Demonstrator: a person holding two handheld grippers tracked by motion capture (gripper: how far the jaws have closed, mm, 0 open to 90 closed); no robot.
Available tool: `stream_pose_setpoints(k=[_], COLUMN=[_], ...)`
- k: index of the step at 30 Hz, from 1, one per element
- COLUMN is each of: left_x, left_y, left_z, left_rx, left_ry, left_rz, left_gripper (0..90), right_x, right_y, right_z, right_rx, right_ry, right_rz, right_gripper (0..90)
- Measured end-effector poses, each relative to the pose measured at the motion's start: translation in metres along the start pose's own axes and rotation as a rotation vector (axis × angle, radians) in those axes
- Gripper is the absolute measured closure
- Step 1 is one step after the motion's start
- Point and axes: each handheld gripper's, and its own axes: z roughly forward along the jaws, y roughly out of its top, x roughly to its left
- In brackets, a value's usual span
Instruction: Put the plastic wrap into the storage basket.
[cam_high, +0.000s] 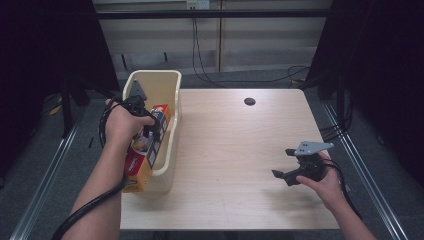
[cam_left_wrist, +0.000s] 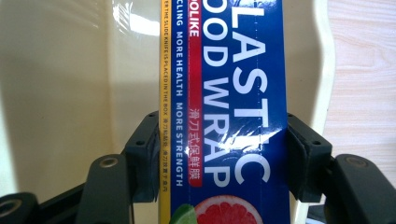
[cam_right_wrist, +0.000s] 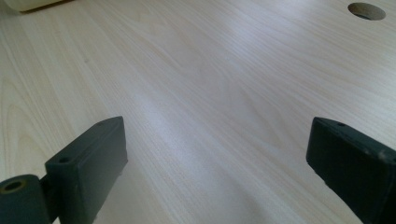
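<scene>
Pale wooden desk (cam_high: 235, 150), cream bin (cam_high: 170, 82) at its left edge, and the left gripper (cam_left_wrist: 217, 154) pinches a light, stiff, glossy plastic-wrap box (cam_left_wrist: 233, 93) across its narrow sides inside it, right gripper (cam_high: 292, 167) spread idle near the right edge.

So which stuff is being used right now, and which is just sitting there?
In use:
left hand-held gripper, shut on the plastic wrap box
cream bin holding the box

Just there:
right hand-held gripper, open over the table
round hole
</scene>
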Motion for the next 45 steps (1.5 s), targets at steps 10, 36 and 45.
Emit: stream_pose_setpoints(k=[10, 36, 45], left_x=[-0.001, -0.002, -0.002], left_y=[0.001, 0.003, 0.003], left_z=[0.006, 0.020, 0.023], left_rx=[0.007, -0.009, 0.006], left_ry=[0.001, 0.011, -0.001], left_rz=[-0.010, -0.004, 0.004], left_gripper=[40.1, 39.9, 39.8], right_x=[0.000, -0.001, -0.001], right_y=[0.000, -0.001, -0.001], right_z=[0.000, 0.001, 0.001], right_rx=[0.001, 0.006, 0.007], right_ry=[0.001, -0.004, 0.003], right_rz=[0.001, -0.001, -0.002], right_gripper=[5.0, 5.2, 5.4])
